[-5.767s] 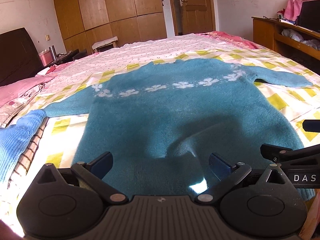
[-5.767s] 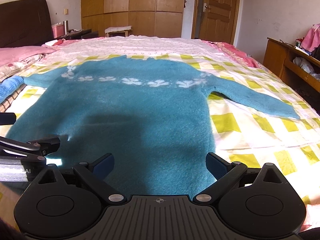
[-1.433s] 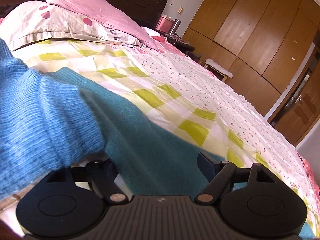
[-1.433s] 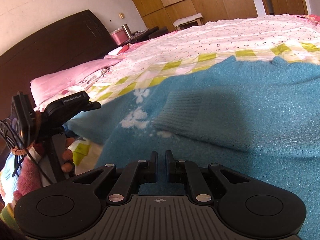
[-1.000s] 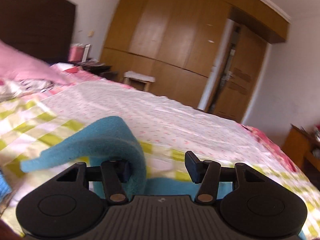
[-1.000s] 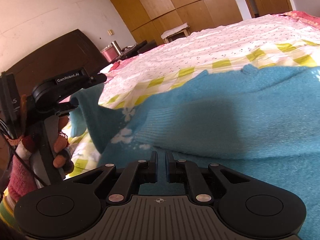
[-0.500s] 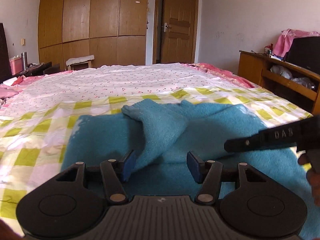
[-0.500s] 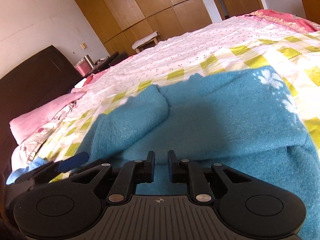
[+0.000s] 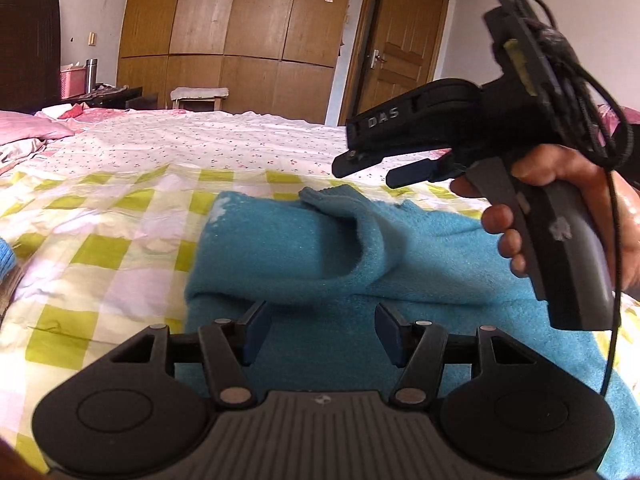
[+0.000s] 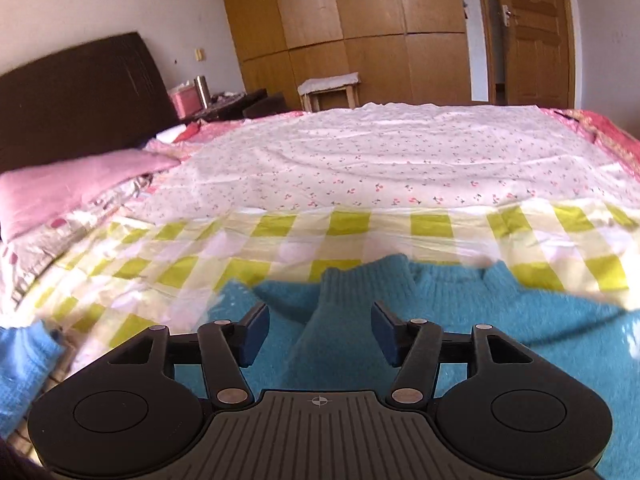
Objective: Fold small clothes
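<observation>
A teal knit sweater [image 9: 280,248] lies on the bed with both sleeves folded in over its body. The left sleeve [image 9: 344,216] curves across it, just ahead of my left gripper [image 9: 322,330], which is open with only the sweater's body below its pads. A hand holds my right gripper [image 9: 366,174] in the air above the sweater's far side. In the right wrist view its jaws [image 10: 318,316] are opening; the sleeve cuff [image 10: 360,292] and the sweater [image 10: 520,320] lie beneath them, untouched by the pads.
The yellow-checked quilt [image 9: 100,248] surrounds the sweater, with a floral sheet [image 10: 380,168] beyond it. A light blue knit garment [image 10: 20,360] lies at the left edge and pink pillows [image 10: 60,188] at the headboard. A wardrobe [image 9: 224,40] and a door [image 9: 400,52] stand behind the bed.
My right gripper's jaws went from shut to apart and it lifted off the sweater. My left gripper swung the sleeve over the body; the sleeve now lies free ahead of it.
</observation>
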